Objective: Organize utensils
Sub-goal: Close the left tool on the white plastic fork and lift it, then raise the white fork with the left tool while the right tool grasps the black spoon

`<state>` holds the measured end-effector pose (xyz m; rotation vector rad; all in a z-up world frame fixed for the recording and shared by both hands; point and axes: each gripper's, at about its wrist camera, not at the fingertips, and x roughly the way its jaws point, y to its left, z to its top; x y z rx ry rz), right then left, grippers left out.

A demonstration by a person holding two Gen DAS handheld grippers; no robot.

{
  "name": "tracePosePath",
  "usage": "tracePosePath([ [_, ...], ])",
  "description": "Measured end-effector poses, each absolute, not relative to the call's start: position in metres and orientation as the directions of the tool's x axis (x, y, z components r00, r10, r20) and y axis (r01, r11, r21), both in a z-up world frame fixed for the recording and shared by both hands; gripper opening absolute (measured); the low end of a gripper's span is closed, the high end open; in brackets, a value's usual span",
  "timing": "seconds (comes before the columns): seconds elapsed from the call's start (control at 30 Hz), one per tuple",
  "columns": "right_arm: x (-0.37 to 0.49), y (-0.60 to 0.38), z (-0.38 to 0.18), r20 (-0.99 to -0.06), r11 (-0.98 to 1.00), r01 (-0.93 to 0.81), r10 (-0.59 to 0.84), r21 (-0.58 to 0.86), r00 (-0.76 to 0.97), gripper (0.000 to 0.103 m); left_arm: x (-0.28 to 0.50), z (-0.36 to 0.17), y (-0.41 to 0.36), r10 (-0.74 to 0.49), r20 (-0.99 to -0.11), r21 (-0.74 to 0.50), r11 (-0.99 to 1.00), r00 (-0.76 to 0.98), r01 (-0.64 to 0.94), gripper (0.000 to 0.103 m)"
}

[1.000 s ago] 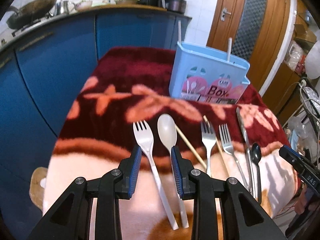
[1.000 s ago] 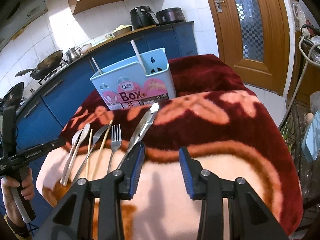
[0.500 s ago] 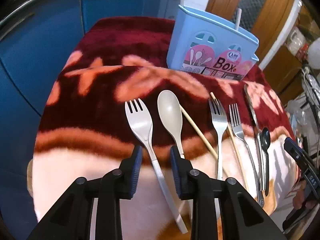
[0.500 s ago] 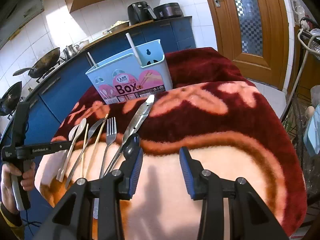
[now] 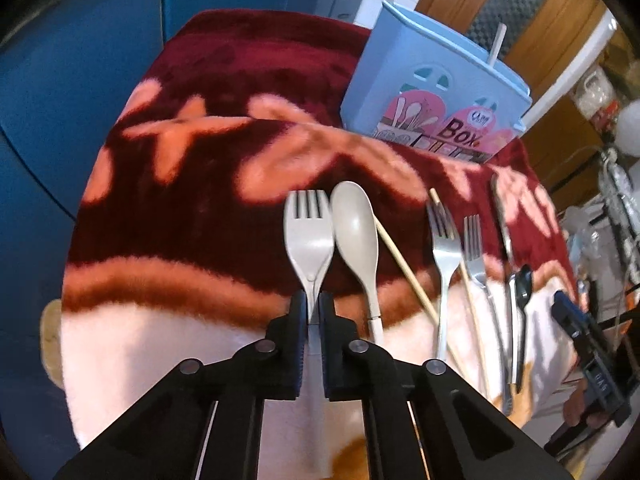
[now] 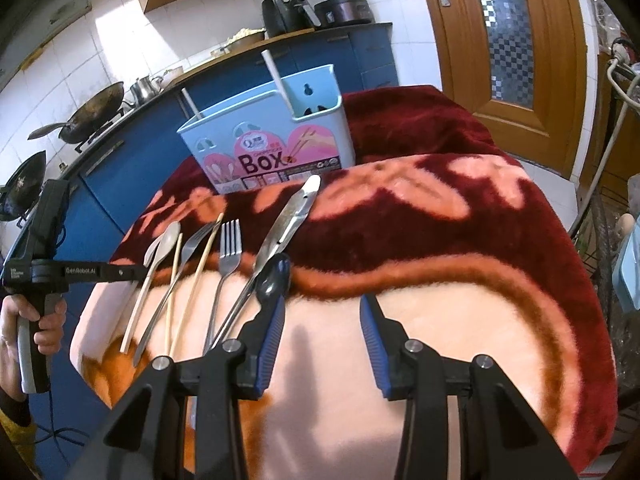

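Two handheld grippers work over a red and peach blanket [image 6: 460,352] where utensils lie in a row. Nearest, the left gripper [image 5: 314,310] has its jaws pinched nearly shut on the neck of a pale plastic fork [image 5: 309,236], just below the head, so the grip looks made. The fork lies on the blanket with its head touching a matching spoon [image 5: 356,232] beside it. To lift it well, it seems wise to raise it straight up and keep it level, so the long handle does not swing or drag the spoon along. The right gripper [image 6: 322,332] hovers above bare blanket with its jaws partly open and nothing between them, its left finger close to a black spoon [image 6: 274,280]. Further along lie chopsticks [image 5: 404,264], two metal forks [image 5: 444,248] and a knife [image 6: 292,216]. Farthest stands the blue box [image 6: 276,148], upright, with two white sticks inside; the fork likely belongs there, handle down or up as its compartments allow.
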<state>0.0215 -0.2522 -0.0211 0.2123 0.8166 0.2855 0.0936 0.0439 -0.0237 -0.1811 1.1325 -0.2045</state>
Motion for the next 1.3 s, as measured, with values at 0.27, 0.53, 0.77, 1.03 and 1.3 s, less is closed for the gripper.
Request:
tracePosePath([
  [0.27,0.028,-0.239,-0.017,-0.729,0.934,-0.191,0.356,0.302,0.584,0.042,0.074,-0.014,0.054,-0.306,-0.811,-0.300,0.949,0.498,0.094,0.005],
  [0.53,0.041,-0.221,-0.022,-0.775,0.929,-0.218,0.371,0.300,0.512,0.040,0.064,-0.010,0.060,-0.369,-0.746,-0.368,0.922,0.554,0.119,0.005],
  [0.77,0.062,-0.215,-0.028,-0.782,0.914,-0.218,0.406,0.343,0.472,0.034,0.056,-0.004,0.060,-0.390,-0.693,-0.381,0.912,0.606,0.151,0.005],
  [1.03,0.065,-0.225,-0.032,-0.736,0.885,-0.196,0.461,0.422,0.496,0.005,0.047,0.005,0.058,-0.417,-0.626,-0.401,0.897,0.659,0.187,0.005],
  [1.3,0.049,-0.239,-0.011,-0.621,0.870,-0.209,0.470,0.447,0.627,0.004,0.038,0.022,0.051,-0.433,-0.537,-0.405,0.885,0.724,0.229,0.005],
])
